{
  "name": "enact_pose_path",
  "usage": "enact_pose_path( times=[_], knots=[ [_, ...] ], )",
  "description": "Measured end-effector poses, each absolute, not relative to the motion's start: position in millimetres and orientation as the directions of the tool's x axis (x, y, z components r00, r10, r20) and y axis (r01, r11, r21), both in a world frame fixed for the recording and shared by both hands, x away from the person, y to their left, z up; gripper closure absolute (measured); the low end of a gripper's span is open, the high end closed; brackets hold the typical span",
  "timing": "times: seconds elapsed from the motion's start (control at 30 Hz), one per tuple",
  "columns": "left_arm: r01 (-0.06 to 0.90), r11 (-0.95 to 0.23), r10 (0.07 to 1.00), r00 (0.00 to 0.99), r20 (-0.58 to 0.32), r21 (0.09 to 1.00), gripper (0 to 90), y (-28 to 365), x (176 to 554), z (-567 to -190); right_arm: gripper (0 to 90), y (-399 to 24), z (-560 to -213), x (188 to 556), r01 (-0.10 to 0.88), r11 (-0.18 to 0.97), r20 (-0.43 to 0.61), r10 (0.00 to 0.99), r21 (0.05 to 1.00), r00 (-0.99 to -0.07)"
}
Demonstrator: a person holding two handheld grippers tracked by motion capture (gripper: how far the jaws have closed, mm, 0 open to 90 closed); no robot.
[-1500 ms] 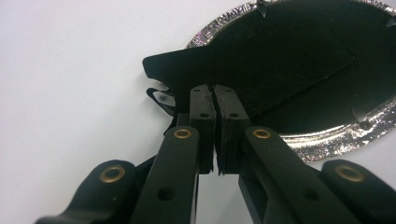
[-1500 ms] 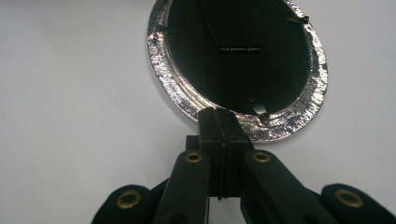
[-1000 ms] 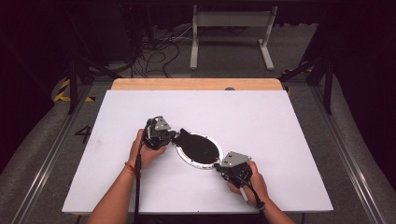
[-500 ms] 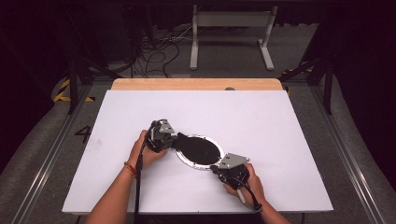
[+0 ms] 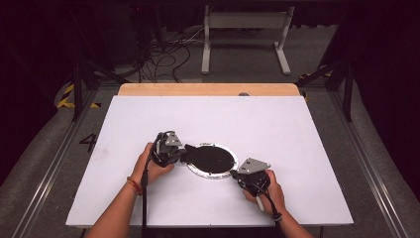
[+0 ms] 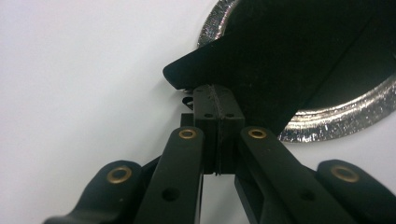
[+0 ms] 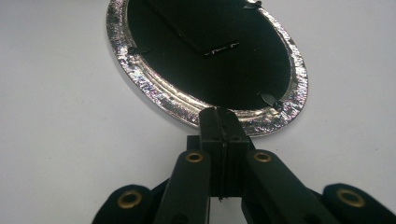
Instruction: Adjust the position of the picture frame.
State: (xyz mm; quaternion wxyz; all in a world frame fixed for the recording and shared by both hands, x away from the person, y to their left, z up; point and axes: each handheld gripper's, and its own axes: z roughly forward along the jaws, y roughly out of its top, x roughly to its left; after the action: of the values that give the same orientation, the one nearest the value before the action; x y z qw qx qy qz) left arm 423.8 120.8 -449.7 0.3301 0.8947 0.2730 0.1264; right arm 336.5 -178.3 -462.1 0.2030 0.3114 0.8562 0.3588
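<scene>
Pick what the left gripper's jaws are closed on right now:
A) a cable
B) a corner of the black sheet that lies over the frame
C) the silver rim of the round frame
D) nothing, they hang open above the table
B: in the left gripper view the left gripper has its jaws pressed together on the corner of the black sheet, beside the silver-rimmed round frame.

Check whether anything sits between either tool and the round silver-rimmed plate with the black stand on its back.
Nothing visible does. The left tool is shut at the edge of the black stand, and the right tool is shut at the silver rim of the plate. Around them there is bare white table.
</scene>
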Motion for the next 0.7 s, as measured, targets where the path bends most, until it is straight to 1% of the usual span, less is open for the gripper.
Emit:
enact_pose_path(
  times=[0.17,0.23,0.37,0.53,0.7],
  knots=[
    [0.411,-0.627,0.566,0.824,0.025,0.662,90.0,126,421,-450,90.0,-179,-463,338,0.396,0.536,-0.118,0.691,0.745,-0.713],
    [0.399,-0.654,0.561,0.826,0.058,0.643,90.0,126,417,-452,90.0,-179,-463,340,0.398,0.532,-0.117,0.695,0.747,-0.71],
    [0.419,-0.628,0.561,0.828,0.007,0.656,90.0,133,412,-455,90.0,-180,-463,342,0.403,0.528,-0.119,0.703,0.748,-0.701],
    [0.398,-0.64,0.554,0.832,0.035,0.657,90.0,133,407,-455,90.0,-179,-462,345,0.406,0.529,-0.126,0.709,0.745,-0.693],
    [0.375,-0.644,0.536,0.843,0.043,0.667,90.0,133,400,-454,88.6,-181,-463,348,0.408,0.527,-0.14,0.722,0.746,-0.677]
  ],
)
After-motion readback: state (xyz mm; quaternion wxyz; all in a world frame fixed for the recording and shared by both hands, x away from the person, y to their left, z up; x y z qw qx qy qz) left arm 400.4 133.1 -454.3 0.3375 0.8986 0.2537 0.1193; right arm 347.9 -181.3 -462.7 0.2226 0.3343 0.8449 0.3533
